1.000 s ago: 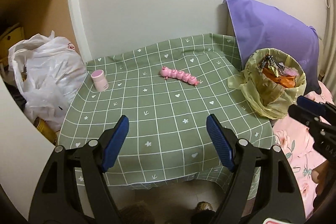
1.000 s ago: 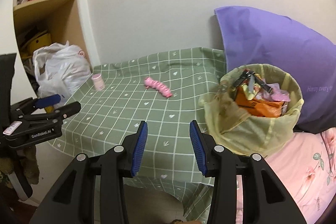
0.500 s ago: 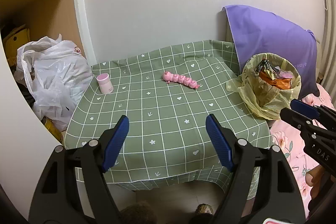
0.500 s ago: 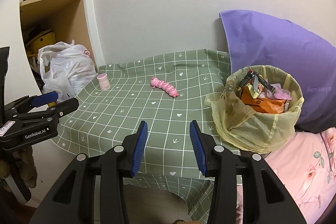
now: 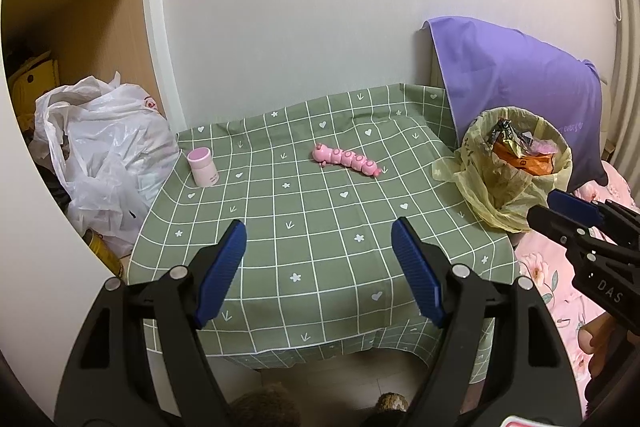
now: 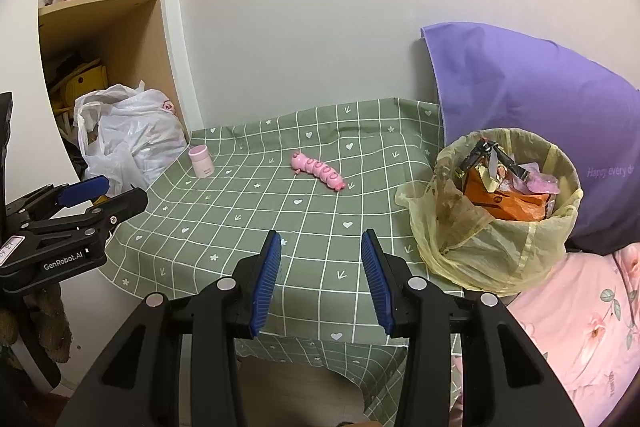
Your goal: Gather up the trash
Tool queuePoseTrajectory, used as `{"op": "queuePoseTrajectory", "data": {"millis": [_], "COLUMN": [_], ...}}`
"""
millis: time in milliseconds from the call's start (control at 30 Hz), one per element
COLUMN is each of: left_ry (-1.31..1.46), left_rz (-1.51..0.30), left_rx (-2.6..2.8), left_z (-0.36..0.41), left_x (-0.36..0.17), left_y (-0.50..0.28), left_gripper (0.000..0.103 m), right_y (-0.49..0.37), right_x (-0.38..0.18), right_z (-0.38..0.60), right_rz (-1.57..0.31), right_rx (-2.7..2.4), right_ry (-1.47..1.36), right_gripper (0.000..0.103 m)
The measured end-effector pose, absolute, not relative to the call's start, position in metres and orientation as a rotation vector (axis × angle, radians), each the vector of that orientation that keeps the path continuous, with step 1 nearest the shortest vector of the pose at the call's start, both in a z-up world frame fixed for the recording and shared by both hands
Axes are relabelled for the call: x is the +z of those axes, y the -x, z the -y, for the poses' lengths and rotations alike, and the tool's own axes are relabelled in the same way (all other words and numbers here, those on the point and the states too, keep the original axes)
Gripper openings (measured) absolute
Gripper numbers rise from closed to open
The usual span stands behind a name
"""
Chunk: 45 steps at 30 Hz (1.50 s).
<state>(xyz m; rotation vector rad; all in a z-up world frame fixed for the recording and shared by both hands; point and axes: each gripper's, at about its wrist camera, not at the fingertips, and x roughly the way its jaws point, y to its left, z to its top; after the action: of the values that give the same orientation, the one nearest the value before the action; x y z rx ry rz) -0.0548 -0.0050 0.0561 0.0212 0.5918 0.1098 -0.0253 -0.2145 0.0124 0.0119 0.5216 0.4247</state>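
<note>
Checked table (image 5: 320, 227) bears pink caterpillar toy (image 5: 346, 159), apparently lidded pink jar (image 5: 203, 167)

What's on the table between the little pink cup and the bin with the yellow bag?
In both views, the pink caterpillar toy lies on the green cloth between the pink cup and the yellow-bagged bin, touching neither.

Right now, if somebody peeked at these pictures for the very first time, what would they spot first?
Probably the pink caterpillar toy, lying alone in the middle of the green checked tablecloth. Next, the yellow-lined trash bin at the table's right edge, stuffed with an orange wrapper, in front of a big purple pillow. A small pink cup stands at the far left corner, near a white plastic bag.
</note>
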Motion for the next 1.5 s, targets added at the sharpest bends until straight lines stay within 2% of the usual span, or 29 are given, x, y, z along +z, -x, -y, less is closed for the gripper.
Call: {"op": "queuePoseTrajectory", "data": {"millis": [1500], "left_ry": [-0.001], "left_rz": [-0.578], "left_rx": [0.098], "left_z": [0.001], "left_x": [0.056], "left_y": [0.048], "left_gripper": [0.071], "right_y": [0.011], "right_x": [0.012], "right_z": [0.216], "right_rz": [-0.526], "right_rx": [0.421], "right_ry": [-0.009], "right_gripper": [0.04]}}
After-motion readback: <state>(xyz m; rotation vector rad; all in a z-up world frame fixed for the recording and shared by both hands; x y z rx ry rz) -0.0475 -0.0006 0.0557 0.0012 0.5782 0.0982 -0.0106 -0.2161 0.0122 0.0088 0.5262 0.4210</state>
